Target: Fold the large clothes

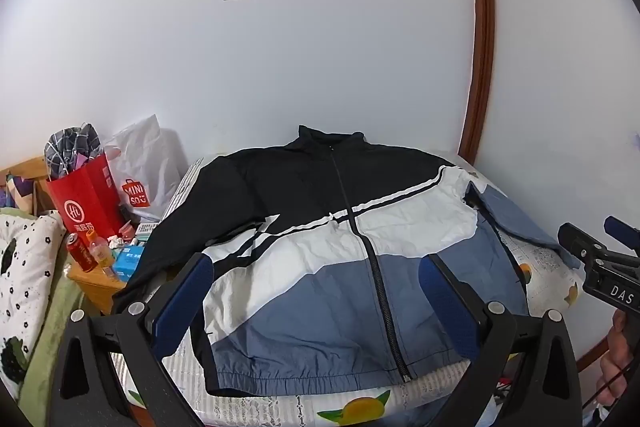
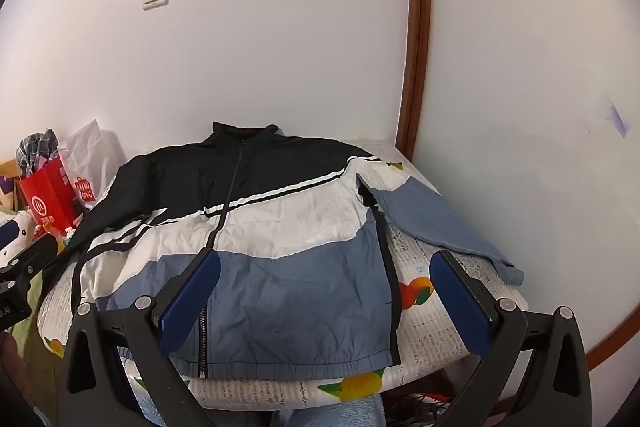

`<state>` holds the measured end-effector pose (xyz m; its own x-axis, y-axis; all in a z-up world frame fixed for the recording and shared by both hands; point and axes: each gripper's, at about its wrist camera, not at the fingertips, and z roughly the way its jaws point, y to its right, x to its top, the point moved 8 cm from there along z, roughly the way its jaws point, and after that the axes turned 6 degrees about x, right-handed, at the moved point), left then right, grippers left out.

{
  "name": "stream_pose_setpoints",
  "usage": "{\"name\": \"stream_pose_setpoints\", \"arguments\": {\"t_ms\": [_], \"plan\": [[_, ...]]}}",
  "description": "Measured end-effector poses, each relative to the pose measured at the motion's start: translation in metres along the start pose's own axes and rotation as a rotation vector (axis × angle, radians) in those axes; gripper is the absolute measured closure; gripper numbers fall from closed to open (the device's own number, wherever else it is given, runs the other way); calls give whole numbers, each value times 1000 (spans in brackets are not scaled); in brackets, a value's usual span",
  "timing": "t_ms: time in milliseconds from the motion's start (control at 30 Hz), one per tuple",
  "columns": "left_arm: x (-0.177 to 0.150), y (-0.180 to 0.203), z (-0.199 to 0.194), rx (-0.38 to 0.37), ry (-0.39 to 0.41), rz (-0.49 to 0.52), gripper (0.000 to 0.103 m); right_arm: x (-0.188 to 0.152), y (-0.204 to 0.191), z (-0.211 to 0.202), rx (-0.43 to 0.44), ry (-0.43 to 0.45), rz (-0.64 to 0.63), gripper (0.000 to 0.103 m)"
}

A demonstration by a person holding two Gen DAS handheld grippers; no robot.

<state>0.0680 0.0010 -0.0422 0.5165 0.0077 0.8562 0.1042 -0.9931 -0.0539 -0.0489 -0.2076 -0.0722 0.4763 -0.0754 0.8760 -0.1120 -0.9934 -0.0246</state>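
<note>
right wrist: jacket flat, hem at table edge

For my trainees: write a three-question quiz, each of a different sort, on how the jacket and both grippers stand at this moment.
1. True or false: the jacket is zipped shut and lies front up on the table.
2. Multiple choice: the blue sleeve is (a) tucked under the body, (b) spread out to the side, (c) held in fingers.
3. Fill in: the left gripper and right gripper are both ____ and hold nothing.

Key: 1 true; 2 b; 3 open.
</note>
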Motion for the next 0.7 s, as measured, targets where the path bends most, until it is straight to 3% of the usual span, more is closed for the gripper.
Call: {"name": "stream_pose_setpoints", "arguments": {"t_ms": [700], "plan": [[-2, -2, 5, 12, -10, -21, 0, -9, 2, -3, -9, -27, 18, 0]]}}
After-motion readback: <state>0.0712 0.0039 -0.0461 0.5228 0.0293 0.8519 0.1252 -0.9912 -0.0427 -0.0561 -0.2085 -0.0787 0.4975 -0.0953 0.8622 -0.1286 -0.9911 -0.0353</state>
